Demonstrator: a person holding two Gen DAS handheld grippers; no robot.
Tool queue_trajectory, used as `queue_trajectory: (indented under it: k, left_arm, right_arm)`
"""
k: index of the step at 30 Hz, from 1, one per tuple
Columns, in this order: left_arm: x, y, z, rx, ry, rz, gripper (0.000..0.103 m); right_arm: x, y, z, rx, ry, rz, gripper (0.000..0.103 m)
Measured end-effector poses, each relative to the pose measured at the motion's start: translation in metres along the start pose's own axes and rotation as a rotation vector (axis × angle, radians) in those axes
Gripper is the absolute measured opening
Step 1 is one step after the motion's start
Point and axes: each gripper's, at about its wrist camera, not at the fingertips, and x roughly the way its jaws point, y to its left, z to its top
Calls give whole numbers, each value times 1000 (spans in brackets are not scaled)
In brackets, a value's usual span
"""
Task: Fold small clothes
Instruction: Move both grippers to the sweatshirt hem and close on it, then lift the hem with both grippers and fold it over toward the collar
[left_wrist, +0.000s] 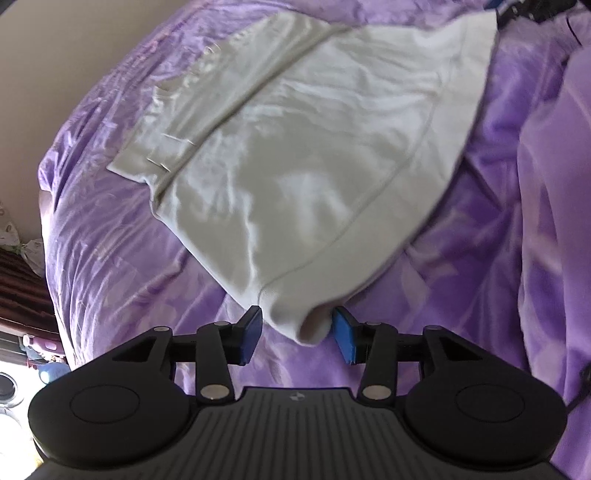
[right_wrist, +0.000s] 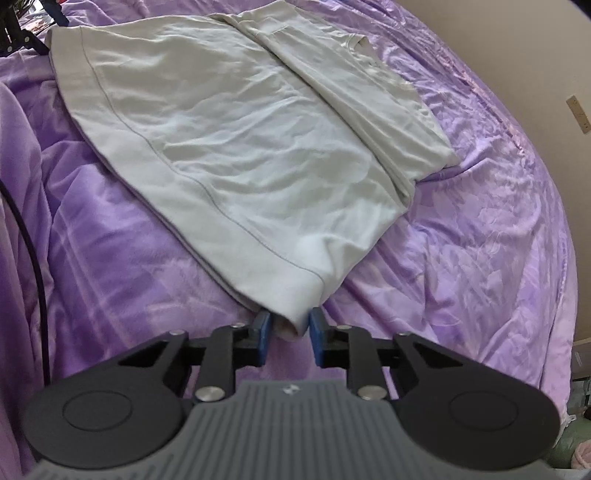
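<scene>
Two hand-held grippers w/ blue pads sit at the near hem of a pale cream cotton garment, already folded lengthwise, lying flat on a crumpled purple satin bedspread. Going L to R: the left gripper has its jaws roughly half open, straddling the near left hem corner; pads flank the bunched cloth w/ a visible gap on the left side, so it doesn't look clamped yet. The hem band runs from there across to the other corner, where the right gripper has jaws nearly closed around the right hem corner; pads sit right against the fabric, appear to pinch it, though how firm is hard to tell. Far right in the right wrist view, bedspread drops away toward a beige wall. Step in hand, imo: grab both hem corners to fold the bottom up toward the top. To do it well: close the left fully on all layers before lifting, get both grips equally deep on the band, lift together and level, keep the hem taut btwn grippers so the fold edge lands straight, avoid snagging the bedspread under the corner.
</scene>
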Motion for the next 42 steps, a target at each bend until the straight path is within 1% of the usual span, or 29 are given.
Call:
queue_trajectory:
  k: [1,3,4,5,6,9,10,11,12,13,16,19,22,24,27,29,30,33,34,35,36,37,38,39,40,41,42]
  left_arm:
    - [-2,2,1,-19,-15,1,52]
    - [-2,3,3,-32,-21,0,52]
    - [-1,3,3,-32,-19,7,50]
    - [0,3,3,-30,-15,9,43]
    - [0,3,3,-33,-11,7,39]
    - [-5,6,2,-64,-28,-2,32]
    - [-8,7,2,-69,-37,0,28]
    - [-10,8,2,-74,-41,0,20]
    - [-11,9,2,-81,-40,-6,13]
    - [-10,9,2,-86,-34,-11,5]
    - [-14,9,2,-85,-61,17,3]
    - [-23,8,1,-56,-80,-1,2]
    - [-26,10,-5,-25,-47,-72,2]
    - [-18,14,-10,-28,-12,-93,2]
    - [-1,17,-18,-47,31,-126,2]
    - [6,15,-22,-44,56,-147,2]
    - [8,12,-23,-28,64,-142,2]
    - [3,12,-20,-15,71,-137,3]
    - [0,12,-19,-8,76,-139,6]
    - [-4,12,-17,4,83,-142,11]
    - [-8,12,-17,28,95,-146,14]
    - [-13,9,-16,67,98,-138,19]
    - [-17,6,-16,103,98,-124,25]
    - [-20,3,-16,131,93,-105,29]
    - [-23,0,-15,153,80,-75,37]
    - [-25,-2,-13,165,61,-53,47]
    - [-27,-4,-10,177,42,-34,53]
  right_arm:
    - [-2,0,0,-6,-4,-6,13]
    - [-4,0,1,-3,-13,-14,12]
    - [-5,-1,1,4,-14,-13,12]
    - [-4,-2,1,8,-13,-15,12]
    - [-3,-2,1,10,-11,-14,12]
    - [0,1,0,3,-1,-17,13]
    - [0,2,0,-1,2,-18,12]
    - [0,3,-1,-3,6,-19,12]
    - [-1,3,-1,-1,10,-13,7]
    - [-2,3,-1,4,12,-6,7]
    - [-6,1,0,18,7,-3,2]
    - [-18,-1,-1,24,12,14,1]
    - [-29,-5,-3,31,27,9,1]
    - [-29,-8,-6,49,38,7,1]
    - [-12,-9,-14,78,68,54,0]
    - [-1,-1,-19,60,87,76,1]
    - [1,1,-20,50,88,78,1]
    - [-3,-1,-20,53,80,89,1]
    - [-5,-3,-20,53,83,93,2]
    - [-7,-5,-21,49,92,90,2]
    - [-10,-5,-21,38,96,80,2]
    - [-14,-5,-21,22,89,64,3]
    - [-22,-3,-20,11,74,57,4]
    - [-26,-3,-19,9,60,62,12]
    - [-31,-3,-17,13,45,66,24]
    - [-35,-3,-16,10,28,64,28]
    - [-38,0,-14,-7,6,64,32]
